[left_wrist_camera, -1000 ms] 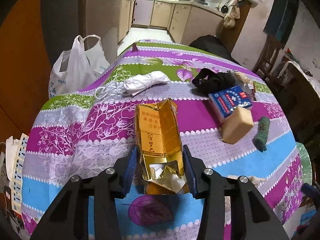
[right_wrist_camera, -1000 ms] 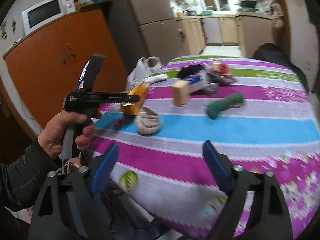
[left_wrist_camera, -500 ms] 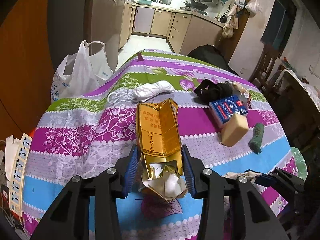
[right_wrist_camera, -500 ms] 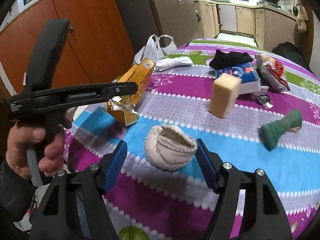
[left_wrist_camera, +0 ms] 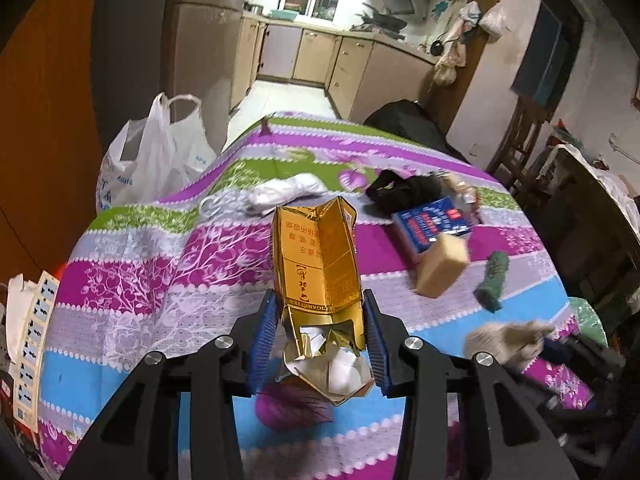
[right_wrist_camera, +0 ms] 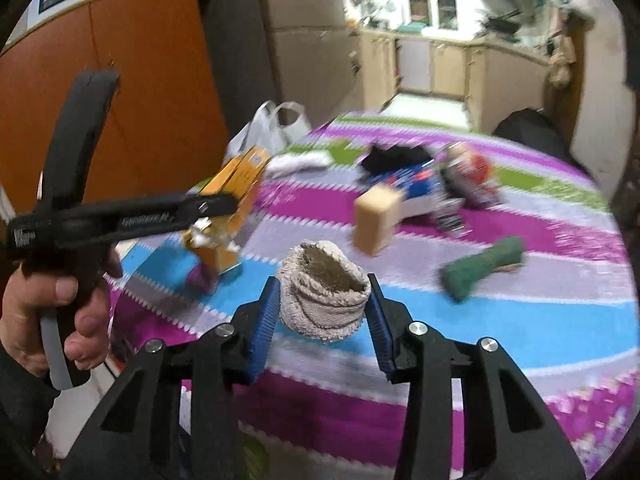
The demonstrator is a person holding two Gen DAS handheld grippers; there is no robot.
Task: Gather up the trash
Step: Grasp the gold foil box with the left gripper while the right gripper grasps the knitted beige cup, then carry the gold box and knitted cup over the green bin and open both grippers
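My left gripper (left_wrist_camera: 320,340) is shut on a torn gold cigarette carton (left_wrist_camera: 316,264) and holds it above the striped tablecloth (left_wrist_camera: 132,280). The carton also shows in the right wrist view (right_wrist_camera: 232,200), held by the left gripper (right_wrist_camera: 208,208). My right gripper (right_wrist_camera: 322,316) has its blue pads against both sides of a beige rolled cloth (right_wrist_camera: 324,296) on the blue stripe. That cloth shows blurred in the left wrist view (left_wrist_camera: 508,340).
A white plastic bag (left_wrist_camera: 152,160) hangs off the table's far left edge. On the table lie a white cloth (left_wrist_camera: 280,194), black cloth (left_wrist_camera: 404,192), blue box (left_wrist_camera: 432,226), tan block (left_wrist_camera: 440,266) and green roll (left_wrist_camera: 492,280). An orange cabinet (right_wrist_camera: 132,92) stands left.
The left gripper has lifted the gold carton a little off the table. The right gripper has moved forward to the beige cloth and closed its pads onto its sides.
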